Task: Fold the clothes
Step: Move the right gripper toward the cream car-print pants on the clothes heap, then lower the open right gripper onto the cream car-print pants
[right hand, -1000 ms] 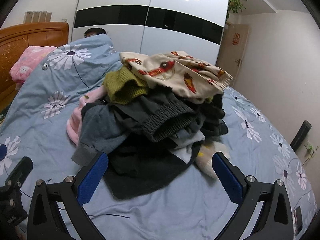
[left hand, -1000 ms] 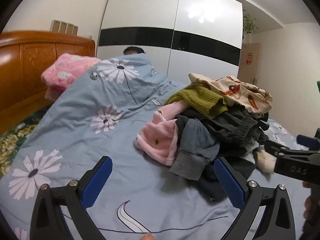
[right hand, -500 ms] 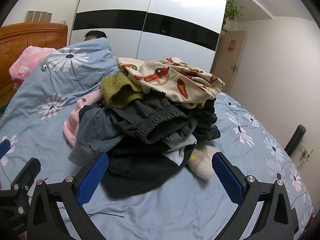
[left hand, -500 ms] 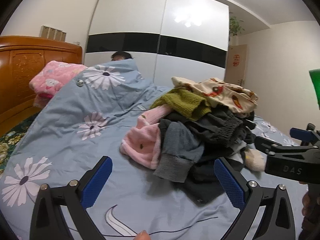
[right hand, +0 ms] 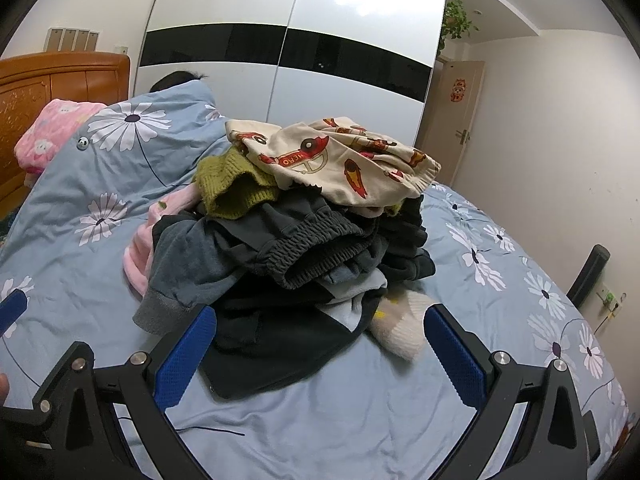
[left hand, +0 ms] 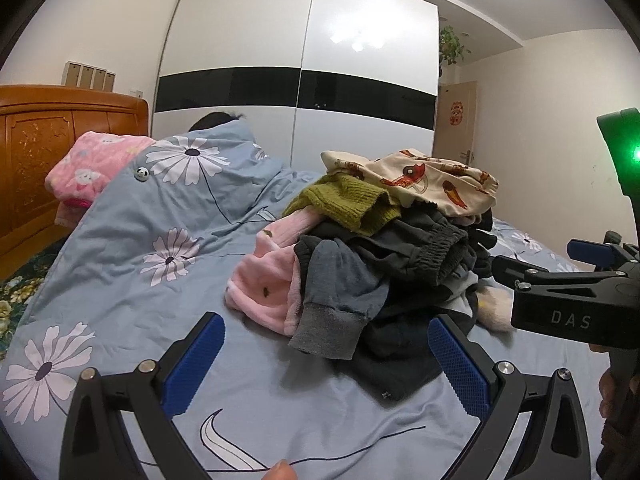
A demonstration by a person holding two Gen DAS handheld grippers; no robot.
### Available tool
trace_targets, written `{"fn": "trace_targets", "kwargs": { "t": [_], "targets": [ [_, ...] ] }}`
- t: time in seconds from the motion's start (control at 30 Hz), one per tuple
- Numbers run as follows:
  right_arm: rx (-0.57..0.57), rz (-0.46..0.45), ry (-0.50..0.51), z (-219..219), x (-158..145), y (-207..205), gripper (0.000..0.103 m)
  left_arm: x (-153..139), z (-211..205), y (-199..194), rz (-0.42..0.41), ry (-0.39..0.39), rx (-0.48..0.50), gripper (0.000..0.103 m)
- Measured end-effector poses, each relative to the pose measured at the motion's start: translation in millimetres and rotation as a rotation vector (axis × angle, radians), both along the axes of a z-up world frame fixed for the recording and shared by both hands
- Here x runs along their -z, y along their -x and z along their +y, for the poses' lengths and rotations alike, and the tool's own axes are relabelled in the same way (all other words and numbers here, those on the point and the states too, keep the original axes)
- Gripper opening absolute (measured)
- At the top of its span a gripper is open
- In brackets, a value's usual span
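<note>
A pile of unfolded clothes [left hand: 384, 248] lies on the blue flowered quilt [left hand: 132, 280]. On top is a cream garment with red car prints [right hand: 332, 164], then an olive knit [right hand: 232, 188], dark grey trousers [right hand: 304, 240], a pink fleece [left hand: 268, 288] and black pieces [right hand: 276, 336]. My left gripper [left hand: 326, 358] is open and empty just short of the pile's near left side. My right gripper [right hand: 320, 354] is open and empty in front of the pile; it also shows in the left wrist view [left hand: 560, 284] at the right.
A wooden headboard [left hand: 36, 160] and a pink blanket [left hand: 92, 172] are at the far left. A person's dark hair [left hand: 212, 122] shows behind the raised quilt. A white and black wardrobe [left hand: 296, 80] stands behind the bed; a door [right hand: 456, 120] is at the right.
Both grippers have tilted up and drawn slightly nearer the pile, so more of the wardrobe and ceiling shows. Both stay open. The clothes have not moved.
</note>
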State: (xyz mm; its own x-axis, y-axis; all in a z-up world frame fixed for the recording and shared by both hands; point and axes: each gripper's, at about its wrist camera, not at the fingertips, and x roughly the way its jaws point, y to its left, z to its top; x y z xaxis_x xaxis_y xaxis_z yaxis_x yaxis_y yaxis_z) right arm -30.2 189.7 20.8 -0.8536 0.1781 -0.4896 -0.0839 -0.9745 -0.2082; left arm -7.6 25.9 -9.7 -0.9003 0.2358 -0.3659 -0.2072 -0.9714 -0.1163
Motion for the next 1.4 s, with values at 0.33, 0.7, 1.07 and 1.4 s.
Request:
{"fn": "trace_targets", "kwargs": {
  "t": [0.33, 0.7, 1.07, 1.4],
  "targets": [
    [0.0, 0.004, 0.031, -0.3, 4.0, 10.7, 0.103, -0.1, -8.1, 1.8, -0.005, -0.007, -0.028, 0.103],
    [-0.056, 0.063, 0.21, 20.7, -5.0, 65.0, 0.103, 1.6, -27.3, 9.7, -0.029, -0.029, -0.077, 0.103],
    [-0.053, 0.127, 0.411, 72.3, -29.1, 138.5, 0.103, 8.0, -46.0, 21.2, -0.067, -0.071, -0.13, 0.103],
    [-0.087, 0.136, 0.409, 81.7, -23.9, 178.0, 0.103, 13.7, -40.5, 23.7, -0.075, -0.031, -0.13, 0.103]
  ]
}}
